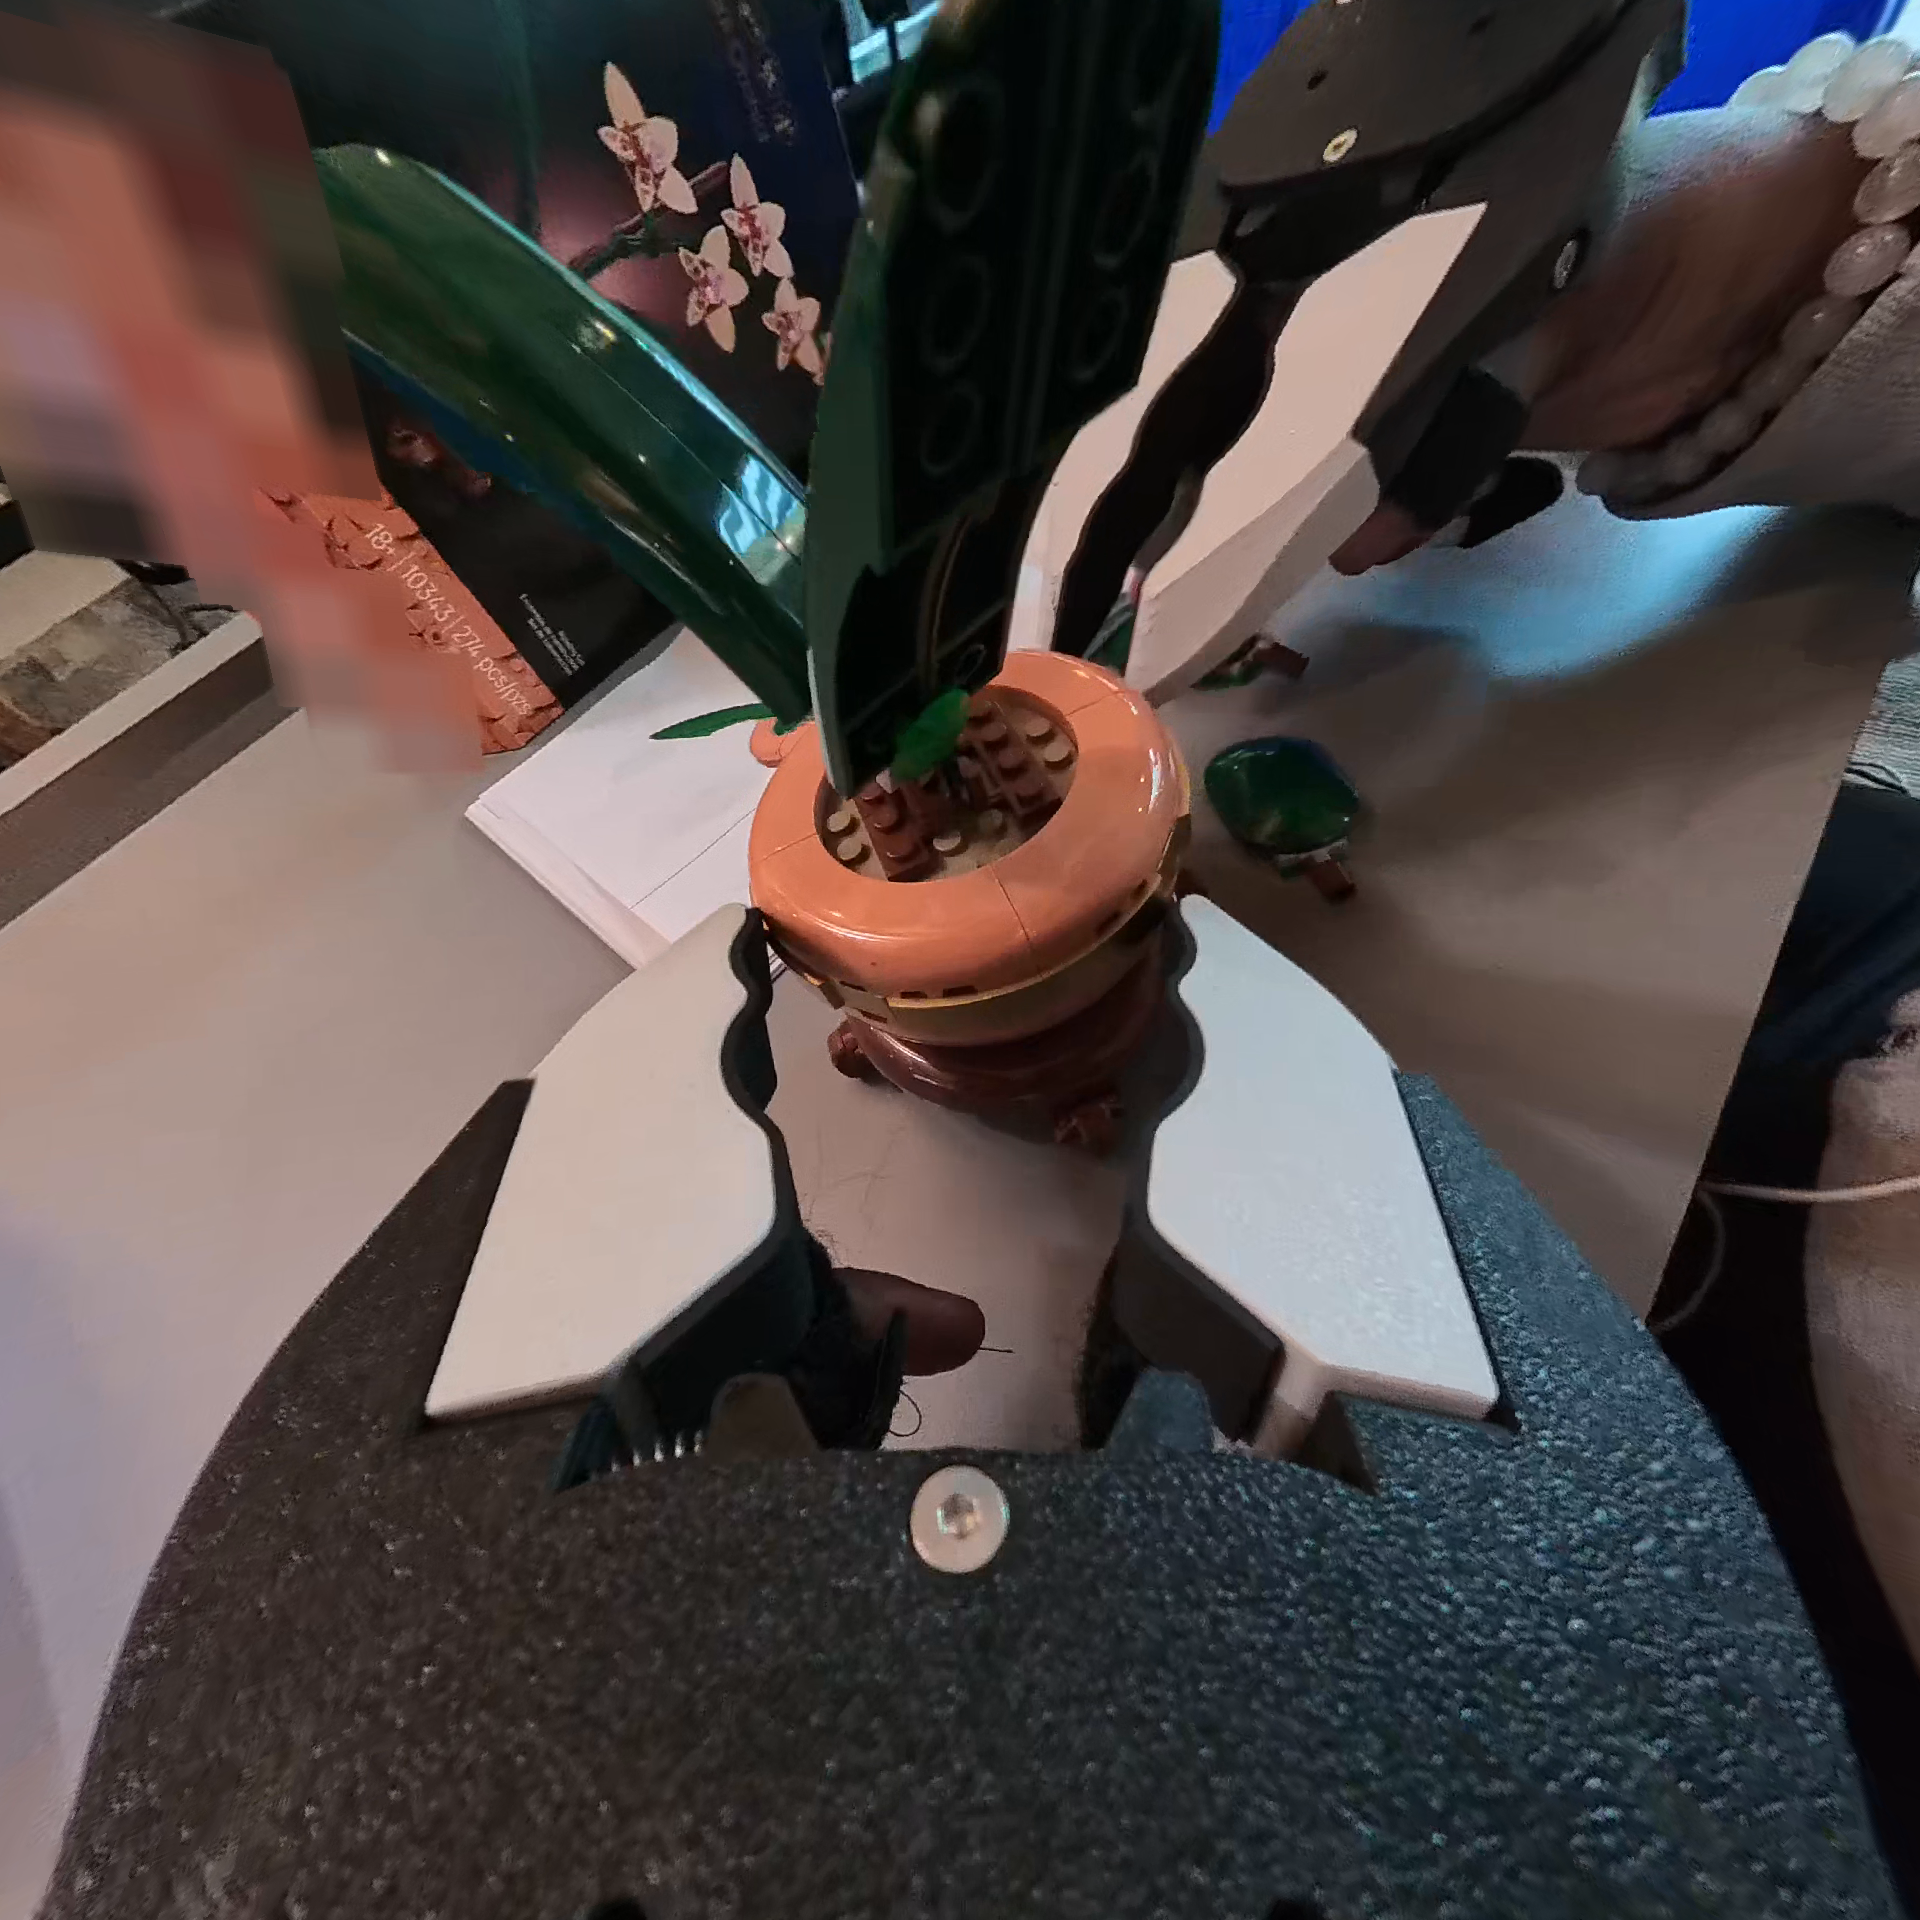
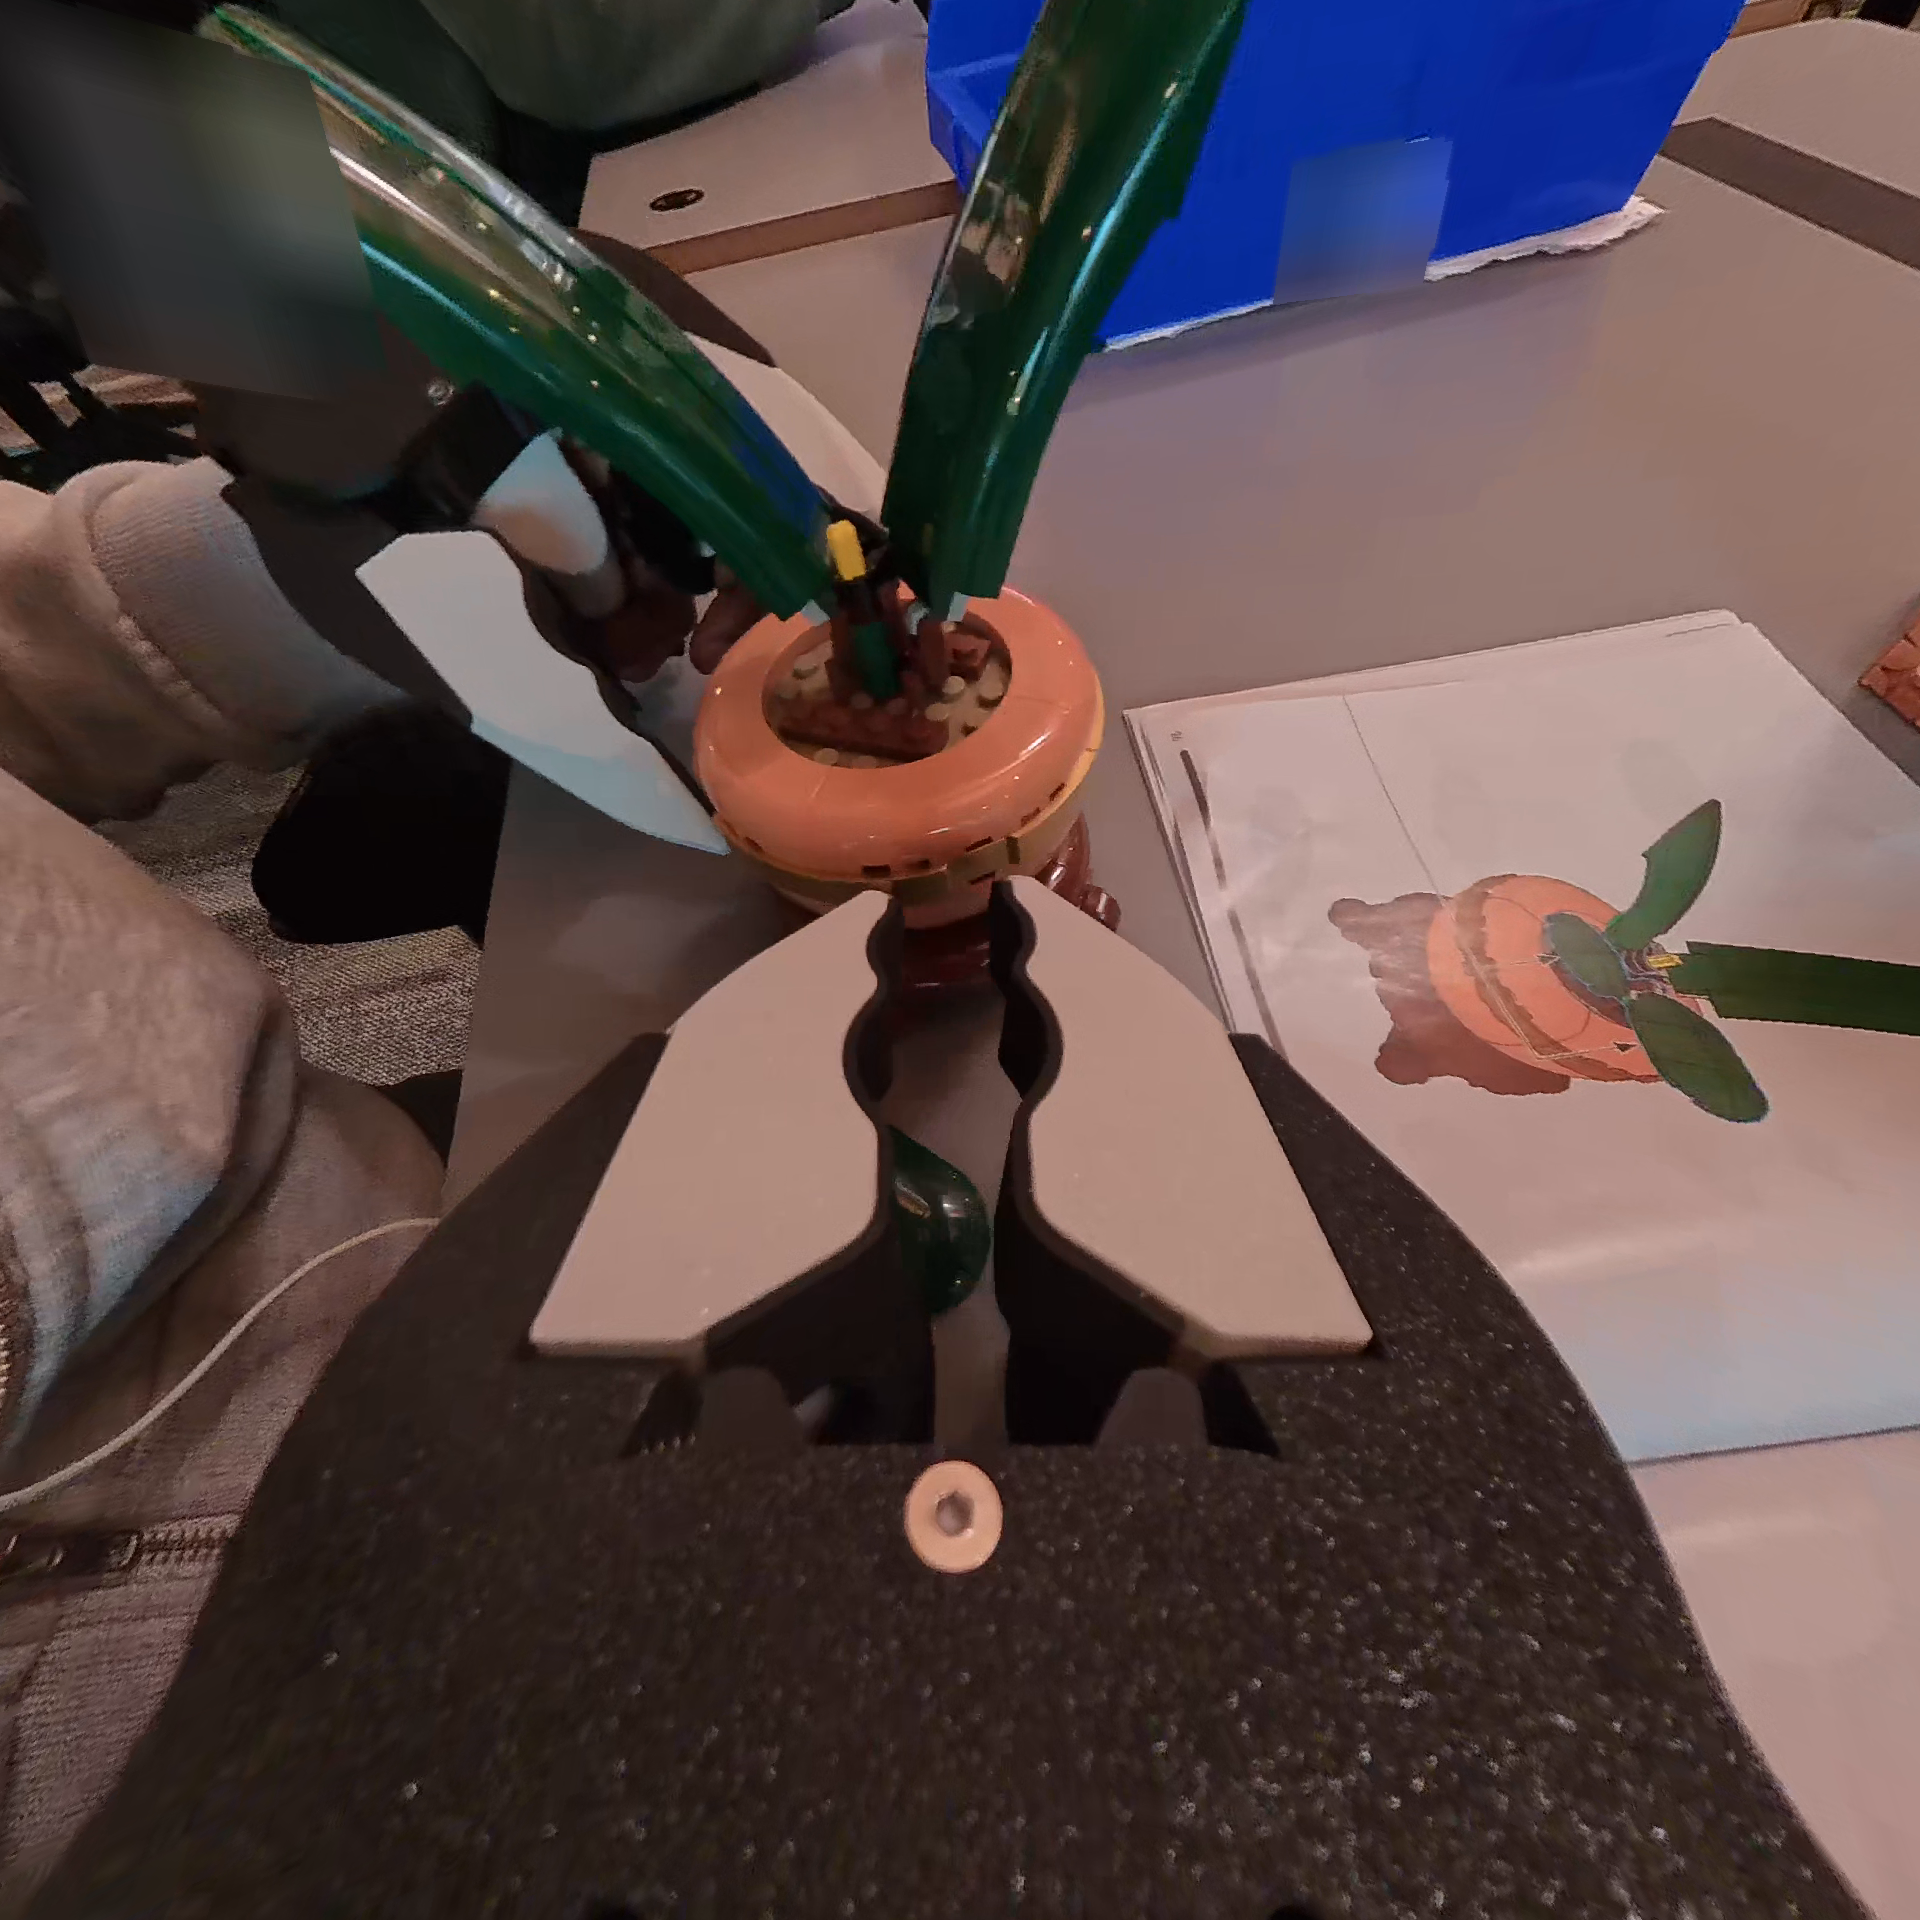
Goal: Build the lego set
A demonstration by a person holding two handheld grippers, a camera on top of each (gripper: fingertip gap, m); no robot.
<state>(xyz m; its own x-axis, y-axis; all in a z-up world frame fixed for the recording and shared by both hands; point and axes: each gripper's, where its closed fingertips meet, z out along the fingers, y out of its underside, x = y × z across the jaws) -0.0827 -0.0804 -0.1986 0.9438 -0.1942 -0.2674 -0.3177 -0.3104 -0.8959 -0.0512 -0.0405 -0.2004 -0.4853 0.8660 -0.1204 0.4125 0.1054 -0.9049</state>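
- Centrally, the lego flower pot (image 1: pixel 961 831) stands upright on the grey table (image 1: pixel 260 1039); it has a terracotta ring rim, a tan band below, and a dark brown base.
- Two long dark green leaves rise from the studded brown middle of the pot: the curved leaf (image 1: pixel 540 436) arcs away to the far left in the left wrist view, while the upright leaf (image 1: pixel 997 343) stands nearly vertical, showing its underside.
- The left gripper (image 1: pixel 966 935) is spread wide around the near side of the pot; its fingertips sit at either flank under the rim, and whether they actually press it I cannot tell.
- The right gripper (image 2: pixel 940 914) has its fingers drawn fairly close, with a narrow gap between them. The tips sit at the brown base under the rim, but a firm hold cannot be judged.
- A loose small green leaf piece (image 1: pixel 1283 800) lies on the table just beside the pot; in the right wrist view it shows through the gap between that gripper's fingers.
- An open instruction booklet (image 2: pixel 1558 987) lies flat to the right of the pot in the right wrist view, with a picture of the potted plant.
- The set's box (image 1: pixel 644 312), printed with orchid flowers, stands at the far side behind the leaves.
- A blue bin (image 2: pixel 1403 135) sits far off on the table.
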